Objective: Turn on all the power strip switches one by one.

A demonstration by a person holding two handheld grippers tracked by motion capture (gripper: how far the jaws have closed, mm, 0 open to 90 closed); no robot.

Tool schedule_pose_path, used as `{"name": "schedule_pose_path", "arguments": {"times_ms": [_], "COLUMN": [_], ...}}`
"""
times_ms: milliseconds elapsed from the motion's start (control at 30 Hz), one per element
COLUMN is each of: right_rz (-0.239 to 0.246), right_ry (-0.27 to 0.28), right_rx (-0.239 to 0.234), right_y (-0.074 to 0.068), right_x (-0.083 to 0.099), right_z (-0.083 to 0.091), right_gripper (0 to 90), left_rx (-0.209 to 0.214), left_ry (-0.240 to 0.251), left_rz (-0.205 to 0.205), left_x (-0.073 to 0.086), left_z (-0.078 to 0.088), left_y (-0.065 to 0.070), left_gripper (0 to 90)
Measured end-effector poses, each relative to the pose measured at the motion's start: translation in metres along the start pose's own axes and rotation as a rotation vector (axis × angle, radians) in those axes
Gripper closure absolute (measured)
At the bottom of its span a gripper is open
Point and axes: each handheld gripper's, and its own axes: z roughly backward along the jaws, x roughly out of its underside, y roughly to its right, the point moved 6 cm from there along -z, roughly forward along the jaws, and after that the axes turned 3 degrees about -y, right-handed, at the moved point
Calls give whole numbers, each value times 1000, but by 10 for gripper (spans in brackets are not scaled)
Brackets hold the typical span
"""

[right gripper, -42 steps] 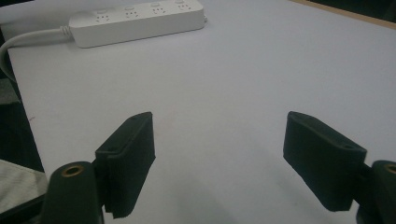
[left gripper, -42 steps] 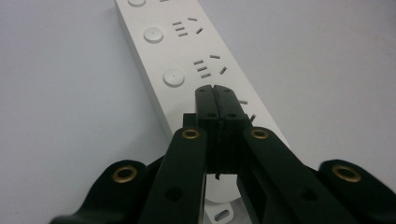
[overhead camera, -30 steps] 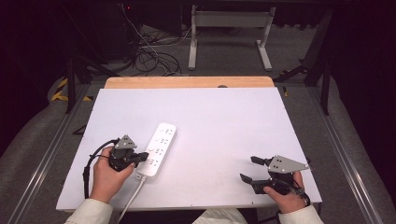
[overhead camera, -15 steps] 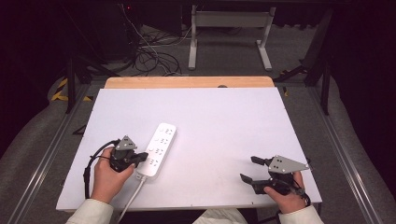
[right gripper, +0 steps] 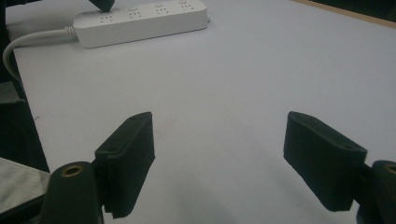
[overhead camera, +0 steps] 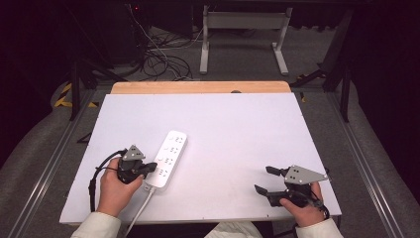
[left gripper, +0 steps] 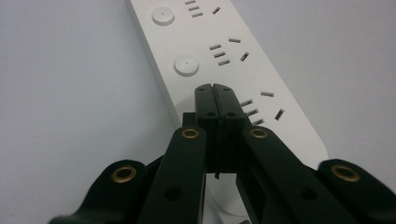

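Dark room, cables on the floor beyond a white desk (overhead camera: 237, 129) with a wooden strip along its far edge. On the desk, left of centre toward the near edge: a white power strip (overhead camera: 167, 157), lying slantwise, its cord (overhead camera: 140, 210) trailing off the near edge. Left gripper (overhead camera: 148, 170) at the strip's near end, held in the left hand (overhead camera: 115, 191), jaws pressed fully together with nothing between them, tips right over the strip's top face near a round button (left gripper: 186, 64) and its row of sockets; touching or just above, cannot tell. Right gripper (overhead camera: 263, 180) well apart at the near right corner, in the right hand (overhead camera: 304, 210), jaws spread wide, empty, aimed leftward across bare desk toward the strip.
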Motion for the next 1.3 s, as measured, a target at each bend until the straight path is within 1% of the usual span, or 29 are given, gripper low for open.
{"name": "schedule_pose_path", "arguments": {"times_ms": [100,167,233,267,300,367,433,467,500,533,600,667,700,767,800,833,867,900,967,1033,1133,1167,1200,1233,1267,1300], "right_rz": [-2,-2,-3,-4,-4,-3,-5,-4,-7,-7,-8,-8,-10,-11,-13,-14,-15,-17,-13,-13,-12,-12,-10,-10,-11,-10], "right_ry": [0,0,2,2,2,2,3,5,7,8,10,11,11,8,8,9,8,6,3,3,5,6,3,3,0,0], "right_rx": [0,0,-2,-1,-1,0,-1,0,0,-1,0,1,1,0,-1,0,0,-1,-1,0,0,0,-1,-1,0,0], "right_y": [0,0,0,0,0,0,0,0,0,0,0,0,0,1,1,2,2,2,2,2,1,1,1,1,1,1], "right_x": [0,0,0,0,0,0,0,-1,-1,-1,-1,-1,-1,0,0,0,0,0,1,1,0,0,0,0,1,1], "right_z": [0,0,0,0,0,0,0,1,1,1,2,2,2,2,1,1,1,1,0,0,1,1,0,0,0,0], "right_gripper": [248,248,248,248,248,248,248,248,248,248,248,247,247,247,248,247,247,248,247,247,247,248,247,247,247,247], "left_rx": [-14,-10,-19,-19,-36,-39,-30,2,2,4,-16,-29,-41,-53,-57,-63,-60,-69,-62,-55,-58,-51,-55,-48,-38,-47], "left_ry": [-2,-7,-16,-20,-20,-20,-18,-1,-1,1,0,-1,13,74,95,109,123,129,130,127,130,134,138,137,135,129], "left_rz": [-8,1,0,-3,-15,-18,-17,13,13,12,1,-19,-23,-18,-18,-24,-22,-28,-24,-29,-41,-36,-36,-38,-28,-35], "left_x": [0,-1,-1,-1,-2,-1,-1,0,0,0,0,-1,-2,-10,-13,-16,-18,-19,-19,-19,-20,-21,-22,-22,-23,-24], "left_z": [0,-1,-1,-1,-1,-2,-2,-3,-3,-3,-3,-3,-1,8,13,17,20,23,24,25,27,28,28,28,27,26], "left_y": [0,1,1,2,2,2,1,1,1,1,2,4,3,2,3,3,4,3,5,6,6,6,6,6,6,5], "left_gripper": [900,900,900,900,900,900,900,900,900,900,900,900,900,900,900,900,900,900,900,900,900,900,900,900,900,900]}}
